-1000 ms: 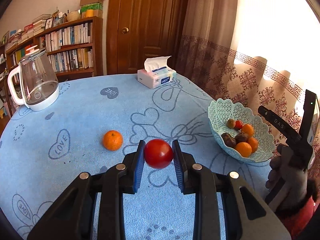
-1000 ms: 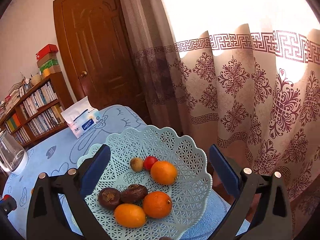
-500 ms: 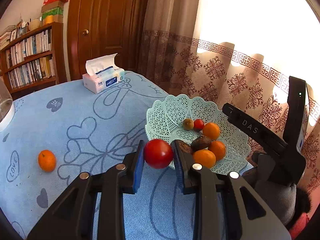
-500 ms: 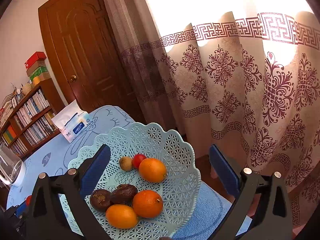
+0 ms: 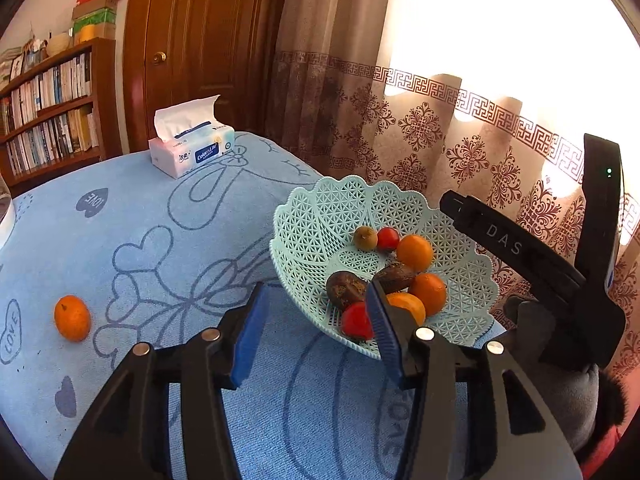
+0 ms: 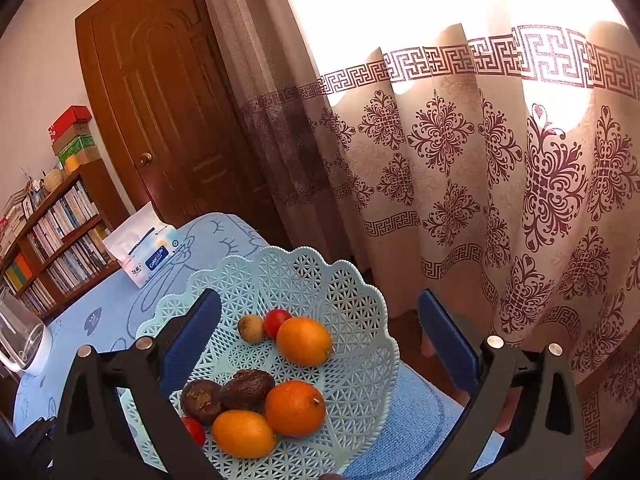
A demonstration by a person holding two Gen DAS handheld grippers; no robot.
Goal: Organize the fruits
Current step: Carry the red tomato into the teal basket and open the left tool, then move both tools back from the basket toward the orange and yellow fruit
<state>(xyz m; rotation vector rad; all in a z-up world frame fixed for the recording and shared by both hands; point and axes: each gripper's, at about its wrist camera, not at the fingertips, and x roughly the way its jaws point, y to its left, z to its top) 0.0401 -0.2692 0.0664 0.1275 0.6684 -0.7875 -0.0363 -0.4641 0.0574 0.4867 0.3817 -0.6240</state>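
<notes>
A: How are the fingers of the left gripper (image 5: 314, 320) set?

B: They are spread apart, and nothing is held between the blue ribbed pads (image 5: 248, 330). A smooth red tomato (image 5: 356, 321) is seen just inside the right pad, lying in the near edge of the basket (image 5: 320, 216).

A: How is the basket made?

B: Pale green plastic is used, pierced in a lattice, with a scalloped rim. Ahead of the left fingers, two wrinkled dark passion fruits (image 5: 346, 290) are piled against three glossy oranges (image 5: 415, 253); a small brownish round fruit (image 5: 365, 238) and a second small tomato (image 5: 388, 239) are placed farther back.

A: And the right gripper (image 6: 320, 336)?

B: Its fingers are held wide, empty, straddling the basket from above, with the fruit pile seen between and below them.

A: What is left outside the basket?

B: One mandarin (image 5: 72, 318) is left well off to the left of the left gripper, on the blue looped tablecloth (image 5: 120, 220) printed with hearts. A soft tissue pack (image 5: 192, 148) is set far ahead.
</notes>
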